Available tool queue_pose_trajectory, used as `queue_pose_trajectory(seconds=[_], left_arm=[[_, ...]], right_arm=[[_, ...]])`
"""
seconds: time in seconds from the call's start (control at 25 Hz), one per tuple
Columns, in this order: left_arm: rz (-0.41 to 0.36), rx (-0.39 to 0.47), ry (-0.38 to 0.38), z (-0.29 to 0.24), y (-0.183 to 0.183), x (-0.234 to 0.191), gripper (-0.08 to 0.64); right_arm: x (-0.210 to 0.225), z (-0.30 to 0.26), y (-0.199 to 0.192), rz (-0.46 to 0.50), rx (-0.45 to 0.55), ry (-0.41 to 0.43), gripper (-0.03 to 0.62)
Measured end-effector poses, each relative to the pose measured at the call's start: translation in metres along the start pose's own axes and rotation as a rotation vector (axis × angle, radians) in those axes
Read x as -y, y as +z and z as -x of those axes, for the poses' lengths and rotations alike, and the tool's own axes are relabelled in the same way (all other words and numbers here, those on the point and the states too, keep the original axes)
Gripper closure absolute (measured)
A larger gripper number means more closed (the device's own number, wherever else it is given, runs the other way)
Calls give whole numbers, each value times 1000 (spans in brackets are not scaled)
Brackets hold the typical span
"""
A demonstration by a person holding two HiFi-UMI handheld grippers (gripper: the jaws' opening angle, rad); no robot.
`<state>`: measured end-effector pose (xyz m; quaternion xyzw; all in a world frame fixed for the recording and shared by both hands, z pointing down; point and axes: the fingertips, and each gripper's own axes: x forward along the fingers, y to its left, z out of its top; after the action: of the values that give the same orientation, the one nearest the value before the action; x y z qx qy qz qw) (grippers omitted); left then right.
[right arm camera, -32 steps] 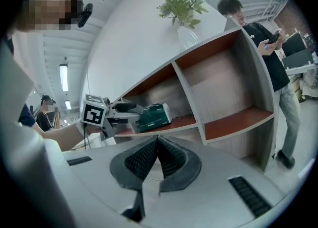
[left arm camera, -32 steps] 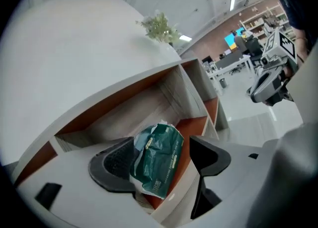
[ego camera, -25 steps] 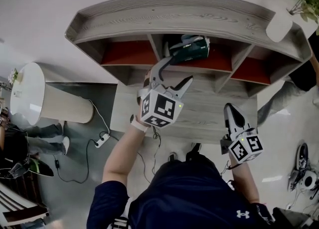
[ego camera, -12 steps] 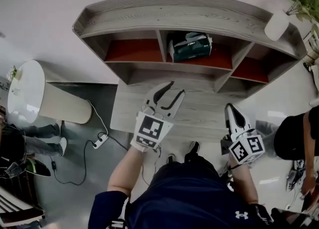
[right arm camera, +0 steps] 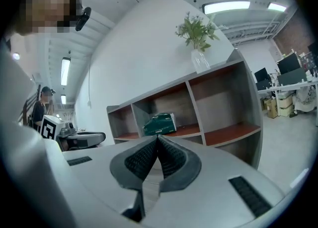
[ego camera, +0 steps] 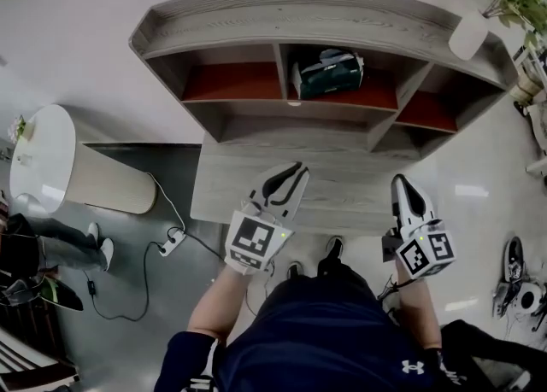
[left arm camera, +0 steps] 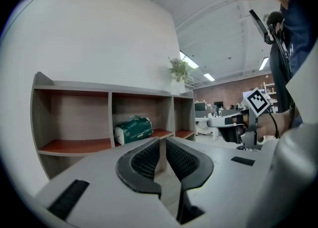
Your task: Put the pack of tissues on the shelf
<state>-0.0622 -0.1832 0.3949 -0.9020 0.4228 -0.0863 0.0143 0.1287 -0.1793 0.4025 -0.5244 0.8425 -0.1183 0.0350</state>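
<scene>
Green tissue pack [ego camera: 329, 73] on shelf [ego camera: 299, 23], left tool [ego camera: 298, 168], right tool [ego camera: 402, 182] closed, outstretched

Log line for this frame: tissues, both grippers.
pack of tissues: in shelf middle compartment | left gripper: jaws closing shut, empty | right gripper: shut, empty | task: placed

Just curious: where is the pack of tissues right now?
In the head view, top centre, the pack of tissues lies inside the shelf's middle compartment.
</scene>
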Motion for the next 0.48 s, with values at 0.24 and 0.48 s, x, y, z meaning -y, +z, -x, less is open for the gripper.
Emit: queue_pose_trajectory(seconds=[0.24, 0.48], left_arm=[[17, 23, -22, 18, 0, 8, 517], [17, 42, -42, 36, 2, 18, 518]], right_arm=[[-9, 14, 11, 38, 24, -38, 581], [-25, 26, 26, 88, 72, -53, 581]])
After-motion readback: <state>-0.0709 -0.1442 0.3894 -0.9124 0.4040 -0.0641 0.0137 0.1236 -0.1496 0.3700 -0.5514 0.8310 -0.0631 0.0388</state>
